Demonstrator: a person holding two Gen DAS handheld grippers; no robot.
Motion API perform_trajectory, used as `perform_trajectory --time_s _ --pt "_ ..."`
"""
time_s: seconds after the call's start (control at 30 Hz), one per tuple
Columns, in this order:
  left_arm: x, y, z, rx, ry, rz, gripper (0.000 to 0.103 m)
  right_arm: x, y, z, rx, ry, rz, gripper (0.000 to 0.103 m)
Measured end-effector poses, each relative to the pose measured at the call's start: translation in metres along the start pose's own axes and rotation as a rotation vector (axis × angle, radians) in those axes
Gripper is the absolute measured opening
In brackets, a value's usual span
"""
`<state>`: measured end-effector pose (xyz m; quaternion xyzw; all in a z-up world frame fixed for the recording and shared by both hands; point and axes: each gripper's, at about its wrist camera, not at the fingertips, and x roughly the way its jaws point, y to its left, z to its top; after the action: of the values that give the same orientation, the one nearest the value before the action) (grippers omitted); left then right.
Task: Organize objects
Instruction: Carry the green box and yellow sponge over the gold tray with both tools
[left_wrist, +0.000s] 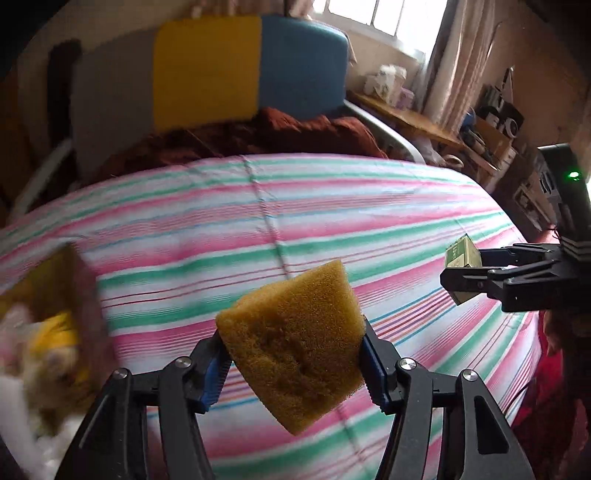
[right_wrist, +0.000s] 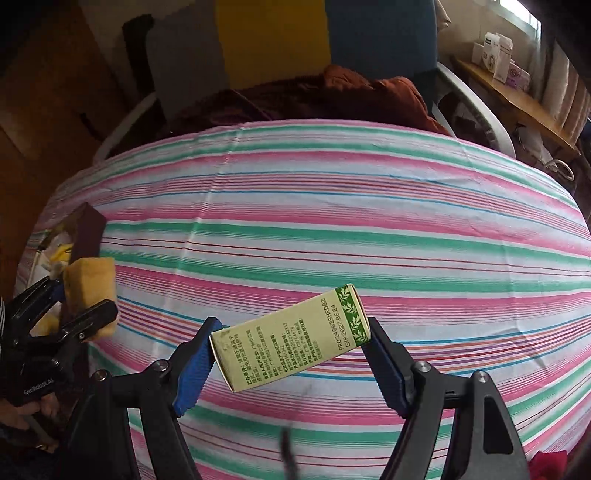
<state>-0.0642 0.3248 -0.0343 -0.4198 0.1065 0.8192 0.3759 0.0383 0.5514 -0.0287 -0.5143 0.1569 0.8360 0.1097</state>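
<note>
- Two grippers are loaded above the striped bedsheet (right_wrist: 332, 206), and we carry one item in each.
- Our left gripper (left_wrist: 295, 360) has its jaws pressed into the sides of a yellow sponge (left_wrist: 291, 358), which is dented between the blue pads and tilted, hanging clear of the bed.
- Our right gripper (right_wrist: 291, 360) clamps a pale green carton (right_wrist: 291, 343) end to end, at a fairly wide spread, with the printed side facing the camera and the carton slanted.
- At the left edge of the bed sits what we take to be an open box (right_wrist: 86, 232) with things inside; it is blurred in the left view, so we cannot name its contents.
- Risks we see:
  - The carton is held only by its two short ends; a jolt could let it pivot or slip onto the sheet.
  - The sponge is soft, so it could squirm out of the pads if we loosen too soon.
  - Both tools are near each other on the box side; crossing paths could knock either item loose.
</note>
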Motion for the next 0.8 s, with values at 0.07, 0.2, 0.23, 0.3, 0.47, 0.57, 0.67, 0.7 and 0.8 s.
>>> perform_trajectory --time_s 0.07,0.2,0.23,0.3,0.47,0.57,0.67,0.7,0.8 --pt "-0.019 0.008 -0.005 0.000 -0.037 0.026 0.063 -0.001 0.016 0.000 -0.006 -0.015 0.021 0.078" --pt "-0.056 0.025 -0.014 0.004 -0.117 0.074 0.063 -0.002 0.049 -0.003 -0.014 -0.037 0.074 0.078" --pt "-0.064 0.028 -0.016 0.005 -0.133 0.086 0.063 -0.002 0.056 -0.004 -0.015 -0.040 0.083 0.078" --pt "-0.079 0.036 -0.020 -0.001 -0.155 0.101 0.063 -0.003 0.071 -0.006 -0.018 -0.044 0.111 0.078" --pt "-0.103 0.053 -0.030 -0.029 -0.193 0.133 0.064 0.002 0.107 -0.008 -0.041 -0.048 0.169 0.078" --pt "-0.111 0.063 -0.038 -0.048 -0.203 0.149 0.064 0.002 0.130 -0.010 -0.066 -0.052 0.200 0.078" --pt "-0.119 0.070 -0.046 -0.069 -0.209 0.155 0.064 -0.001 0.153 -0.011 -0.097 -0.057 0.223 0.078" --pt "-0.121 0.072 -0.049 -0.072 -0.212 0.160 0.064 -0.001 0.160 -0.012 -0.105 -0.059 0.232 0.078" --pt "-0.125 0.079 -0.058 -0.090 -0.211 0.163 0.064 -0.001 0.179 -0.015 -0.130 -0.062 0.251 0.078"
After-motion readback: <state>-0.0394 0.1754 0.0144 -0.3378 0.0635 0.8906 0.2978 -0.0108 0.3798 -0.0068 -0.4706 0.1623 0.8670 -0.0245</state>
